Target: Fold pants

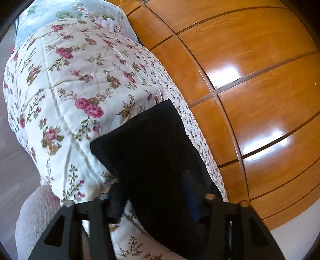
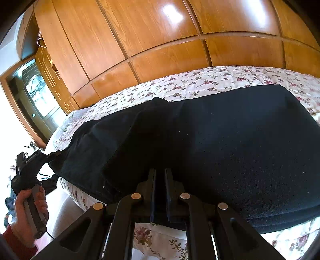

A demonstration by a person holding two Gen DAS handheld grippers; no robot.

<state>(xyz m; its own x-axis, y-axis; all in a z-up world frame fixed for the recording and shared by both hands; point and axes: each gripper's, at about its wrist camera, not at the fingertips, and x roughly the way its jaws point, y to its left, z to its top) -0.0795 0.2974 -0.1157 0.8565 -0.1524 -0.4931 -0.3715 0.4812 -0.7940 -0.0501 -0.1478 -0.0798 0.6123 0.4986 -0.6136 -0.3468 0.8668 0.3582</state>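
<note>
Black pants (image 2: 220, 144) lie spread on a floral quilt (image 2: 200, 82) on a bed. My right gripper (image 2: 160, 176) is shut on the pants' near edge; its two fingers stand close together with dark cloth between them. In the right wrist view my left gripper (image 2: 53, 155) pinches the pants' far left corner, held by a hand. In the left wrist view the pants (image 1: 152, 152) run from my left gripper (image 1: 158, 200) out over the quilt (image 1: 70, 84). Its fingers are wide apart, with cloth draped over the right one.
A glossy wooden wardrobe (image 2: 160, 40) stands close behind the bed and fills the right side of the left wrist view (image 1: 250, 80). A doorway (image 2: 34, 90) is at the left. A pale floral pillow (image 1: 66, 12) lies at the bed's far end.
</note>
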